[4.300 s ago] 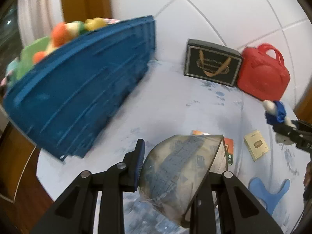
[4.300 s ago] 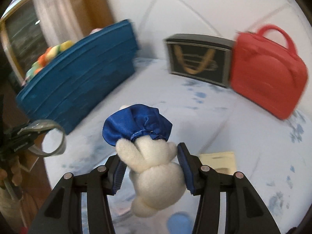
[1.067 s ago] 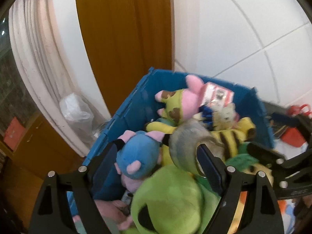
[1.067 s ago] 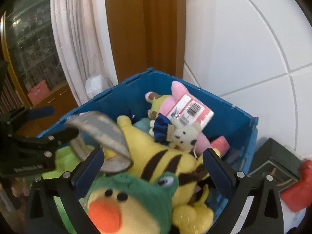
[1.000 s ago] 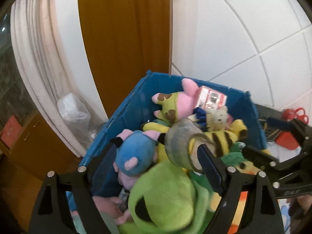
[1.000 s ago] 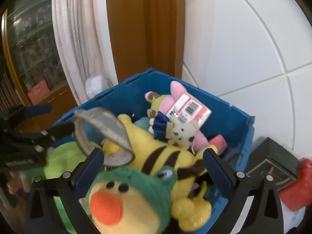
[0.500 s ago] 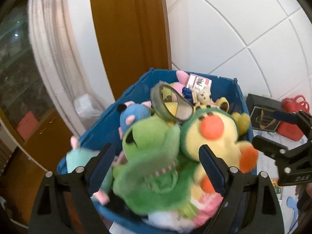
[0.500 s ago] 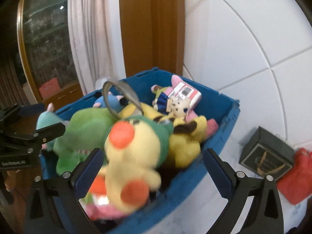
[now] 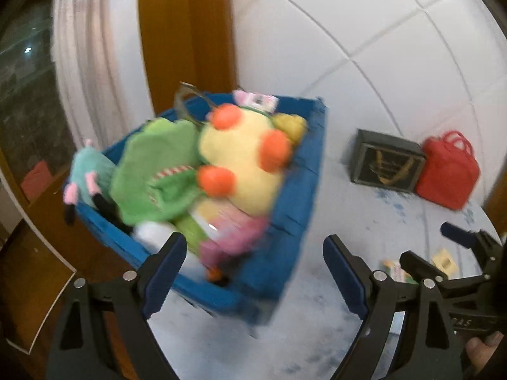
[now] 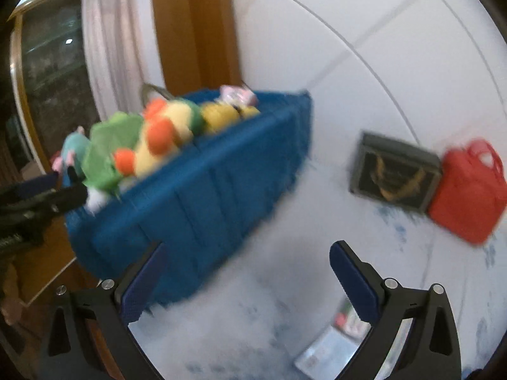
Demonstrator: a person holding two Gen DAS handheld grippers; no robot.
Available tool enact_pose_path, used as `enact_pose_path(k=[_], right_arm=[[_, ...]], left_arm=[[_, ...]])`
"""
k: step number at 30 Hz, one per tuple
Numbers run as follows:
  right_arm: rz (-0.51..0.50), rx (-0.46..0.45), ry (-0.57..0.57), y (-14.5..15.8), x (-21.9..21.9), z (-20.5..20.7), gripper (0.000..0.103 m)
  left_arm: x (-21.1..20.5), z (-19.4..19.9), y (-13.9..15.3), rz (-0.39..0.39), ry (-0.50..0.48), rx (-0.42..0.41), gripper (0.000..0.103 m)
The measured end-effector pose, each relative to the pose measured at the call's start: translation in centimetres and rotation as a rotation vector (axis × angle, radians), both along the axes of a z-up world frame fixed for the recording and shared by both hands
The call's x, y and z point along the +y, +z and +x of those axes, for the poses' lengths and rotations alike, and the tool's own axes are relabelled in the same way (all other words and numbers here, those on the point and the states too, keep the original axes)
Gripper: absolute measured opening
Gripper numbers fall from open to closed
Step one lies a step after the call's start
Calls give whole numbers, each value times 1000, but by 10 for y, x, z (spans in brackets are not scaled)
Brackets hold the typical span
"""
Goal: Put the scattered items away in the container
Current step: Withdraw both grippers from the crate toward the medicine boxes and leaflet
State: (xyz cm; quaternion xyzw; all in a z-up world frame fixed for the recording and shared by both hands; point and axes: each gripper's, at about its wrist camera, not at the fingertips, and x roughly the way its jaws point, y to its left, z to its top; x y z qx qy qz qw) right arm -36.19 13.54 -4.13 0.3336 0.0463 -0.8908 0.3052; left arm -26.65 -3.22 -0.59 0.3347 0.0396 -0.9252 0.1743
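Blue crate (image 9: 304, 190) sits on the pale, blue-flecked table (image 9: 364, 221), heaped above its rim with soft toys: a yellow one with orange patches (image 9: 244, 164), a green one (image 9: 152, 174) beside it, a small teal one (image 9: 92, 167) at the crate's left end. A grey ring, probably a tape roll (image 9: 187, 104), pokes up at the crate's far edge.

Left gripper (image 9: 253, 272): jaws wide, nothing between the blue pads, held over the crate's near corner.

Right gripper (image 10: 247, 281): jaws wide, empty, held over the table to the right of the crate.

Right of the crate, against the tiled wall: a dark box with a gold emblem (image 9: 386, 161), a red bag (image 9: 446, 174) touching its right side.

On the table right of the crate, well apart from it: a small tan card (image 9: 443, 261) and a colourful packet (image 9: 396, 270), partly hidden by the right gripper's arm. Both views are motion-blurred.
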Motion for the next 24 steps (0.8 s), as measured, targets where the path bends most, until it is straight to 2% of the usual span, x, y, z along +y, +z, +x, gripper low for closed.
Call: enact_pose_path(k=[5,11,17,24], right_arm=[[-28,-91,-132,-31,76,0,103],[14,-169,-273,-56,143,8,103],[20,-226,-344,-78,194,15,103],[76,-208,-372,-83,252,-3,103]], left_arm=[[52,-3,-14,-26,-145,1,89],[86,-24,-57,38,-258,-77,89],[100,-41,-97,92,-252,-164,89],[135,-58,-115,109,-209,-190,89]])
